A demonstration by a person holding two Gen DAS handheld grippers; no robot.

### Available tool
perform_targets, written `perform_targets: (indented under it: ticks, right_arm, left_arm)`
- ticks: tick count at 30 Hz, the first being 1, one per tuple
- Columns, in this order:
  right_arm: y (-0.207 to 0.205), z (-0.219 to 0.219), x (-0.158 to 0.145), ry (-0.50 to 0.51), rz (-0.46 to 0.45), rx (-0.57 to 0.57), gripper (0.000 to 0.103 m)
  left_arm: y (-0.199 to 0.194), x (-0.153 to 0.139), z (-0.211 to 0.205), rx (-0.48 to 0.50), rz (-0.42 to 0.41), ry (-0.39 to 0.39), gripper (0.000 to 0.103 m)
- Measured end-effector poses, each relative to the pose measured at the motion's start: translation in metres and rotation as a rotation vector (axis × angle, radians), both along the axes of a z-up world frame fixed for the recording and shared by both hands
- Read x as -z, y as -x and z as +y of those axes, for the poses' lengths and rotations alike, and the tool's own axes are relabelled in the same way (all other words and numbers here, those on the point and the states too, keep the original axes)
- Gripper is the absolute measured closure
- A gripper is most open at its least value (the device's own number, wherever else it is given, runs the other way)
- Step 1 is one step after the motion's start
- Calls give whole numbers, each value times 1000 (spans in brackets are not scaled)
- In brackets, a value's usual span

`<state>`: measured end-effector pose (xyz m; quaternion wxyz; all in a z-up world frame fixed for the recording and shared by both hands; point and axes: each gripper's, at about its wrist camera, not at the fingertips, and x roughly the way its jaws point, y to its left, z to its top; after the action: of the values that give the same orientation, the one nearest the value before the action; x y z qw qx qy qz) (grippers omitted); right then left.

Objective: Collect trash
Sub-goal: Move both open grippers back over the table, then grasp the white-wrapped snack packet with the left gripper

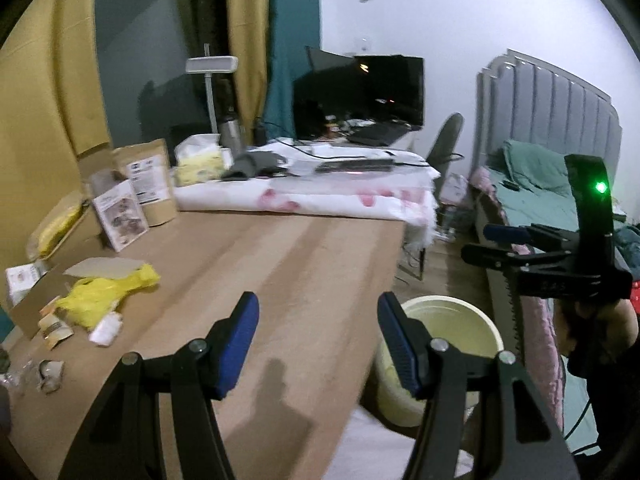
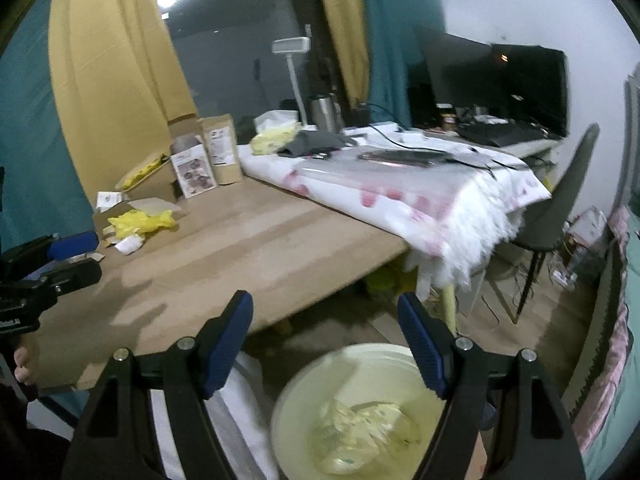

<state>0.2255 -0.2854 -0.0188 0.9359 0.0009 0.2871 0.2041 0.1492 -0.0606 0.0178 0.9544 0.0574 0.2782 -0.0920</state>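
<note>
Grippers hang released and empty at a wooden tabletop [image 1: 280, 264]: the left gripper [image 1: 318, 340] over its edge, the right gripper [image 2: 326, 346] above a pale bin [image 2: 304, 392] with crumpled wrappers inside. Trash sits well ahead and left of both: a yellow plastic bag [image 1: 106, 292], white wad [image 1: 105, 329], torn packets [image 1: 54, 330].

Far ahead of the hand-held gripper, a white cloth with pink blotches [image 1: 304, 196] drapes the tabletop [image 1: 280, 280] and carries a keyboard [image 1: 354, 165]. Beyond it stand a dark monitor [image 1: 384, 88], a desk lamp [image 1: 211, 66] and a steel flask [image 1: 230, 130]. To the right are a grey chair [image 2: 560, 208] and a bed with a padded headboard [image 1: 552, 100].
</note>
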Motion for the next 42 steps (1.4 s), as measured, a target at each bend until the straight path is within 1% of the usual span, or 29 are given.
perform_targets:
  ticks: [3, 9, 15, 22, 30, 36, 40, 42]
  right_arm:
    - [-4, 25, -7, 29, -14, -38, 30]
    - [-16, 68, -19, 44, -24, -99, 30]
    - [-30, 121, -29, 82, -41, -187, 30]
    - [-47, 179, -40, 109, -63, -273, 30]
    - [-75, 236, -49, 125, -76, -350, 30]
    - [-101, 278, -53, 105, -73, -407, 30]
    - [-120, 310, -51, 113, -76, -439, 30]
    - [-130, 326, -49, 110, -67, -455, 30]
  left_arm:
    - [3, -3, 24, -38, -3, 7, 42]
    - [12, -5, 70, -119, -7, 7, 41]
    - [19, -6, 116, -205, -11, 19, 41]
    - [25, -3, 168, -300, 1, 33, 41]
    - [19, 3, 230, -380, 37, -13, 41]
    - [9, 10, 267, -440, 57, -19, 41]
    - [1, 17, 290, -481, 71, 14, 41]
    - [-3, 24, 305, -506, 99, 48, 41]
